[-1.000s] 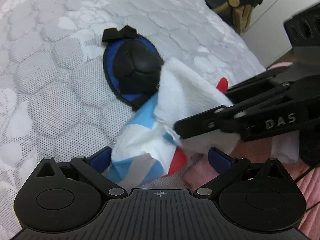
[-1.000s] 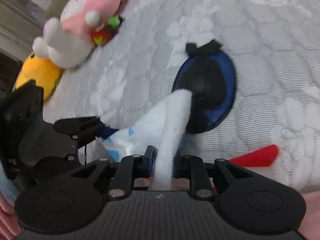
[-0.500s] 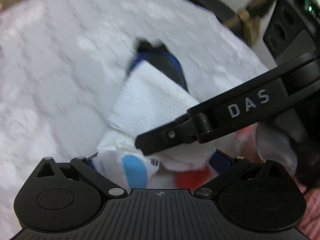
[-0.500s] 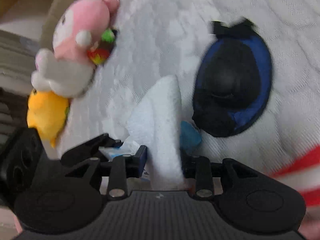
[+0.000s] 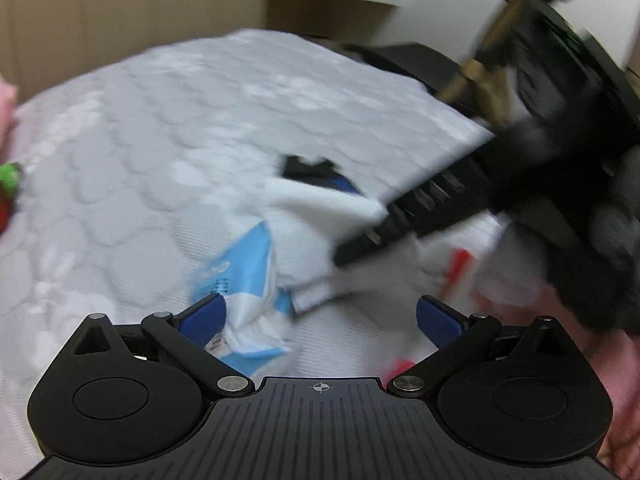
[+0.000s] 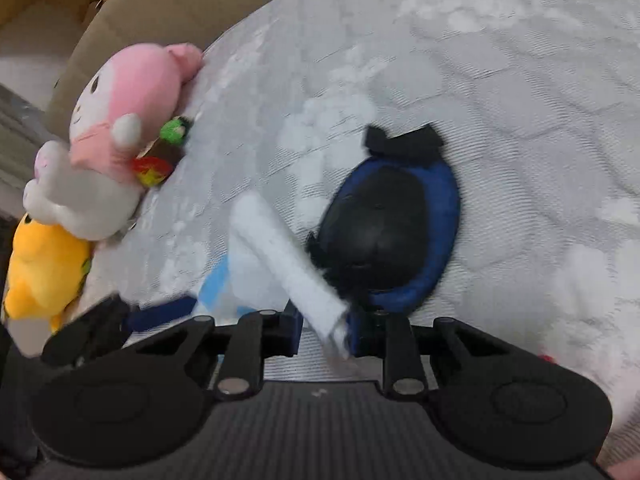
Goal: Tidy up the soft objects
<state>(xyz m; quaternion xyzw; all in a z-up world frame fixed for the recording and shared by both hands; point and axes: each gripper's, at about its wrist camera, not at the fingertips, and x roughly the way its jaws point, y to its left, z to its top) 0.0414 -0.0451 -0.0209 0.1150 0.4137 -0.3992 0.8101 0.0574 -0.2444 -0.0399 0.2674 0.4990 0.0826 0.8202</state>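
Your right gripper (image 6: 324, 330) closes its jaws on a white tissue (image 6: 288, 264) drawn from the blue packet (image 5: 244, 276), which seems, through blur, to rest against one pad of your spread left gripper (image 5: 320, 316). Next: pull the tissue clear.

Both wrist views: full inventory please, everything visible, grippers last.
mattress: 1, grey-white quilted, fills both views
tissue pack: 1, light blue and white, crumpled, by the left gripper's left finger
white tissue: 1, pulled out of the pack, runs back between the right gripper's fingers
eye mask: 1, black with blue rim, flat on mattress, right of the tissue
pink plush: 1, pink and white, mattress edge, left
yellow plush: 1, below the pink plush
cardboard box: 1, brown, behind the mattress
left gripper: black, blue pads, jaws wide apart
right gripper: black, jaws closing, tissue between them
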